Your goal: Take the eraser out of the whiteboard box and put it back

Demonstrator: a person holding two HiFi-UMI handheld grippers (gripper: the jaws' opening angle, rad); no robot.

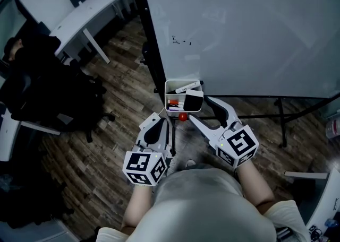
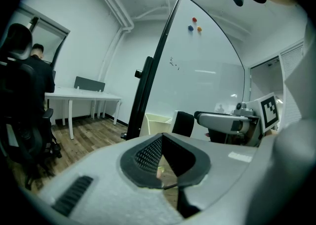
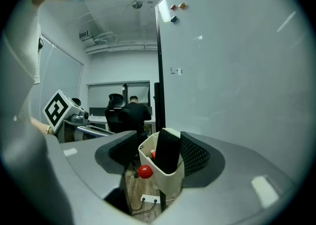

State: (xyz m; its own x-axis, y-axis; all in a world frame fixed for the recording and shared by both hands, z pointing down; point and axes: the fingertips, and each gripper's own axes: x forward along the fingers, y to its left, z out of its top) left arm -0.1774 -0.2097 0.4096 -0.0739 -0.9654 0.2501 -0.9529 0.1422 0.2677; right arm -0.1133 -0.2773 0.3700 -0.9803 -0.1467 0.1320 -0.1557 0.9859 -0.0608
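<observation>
R gripper (image 3: 160,154) jaws straddle eraser (image 3: 168,146) at box (image 3: 169,181) edge.

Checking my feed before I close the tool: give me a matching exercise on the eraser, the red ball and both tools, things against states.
Things:
1. eraser
2. red ball
3. left tool
4. right tool

States:
A. shut, nothing in it
B. open, one jaw on each side of the box
C. upright inside the box
D. outside the box, low by its wall

Pairs: 1-C, 2-D, 3-A, 4-B
</observation>
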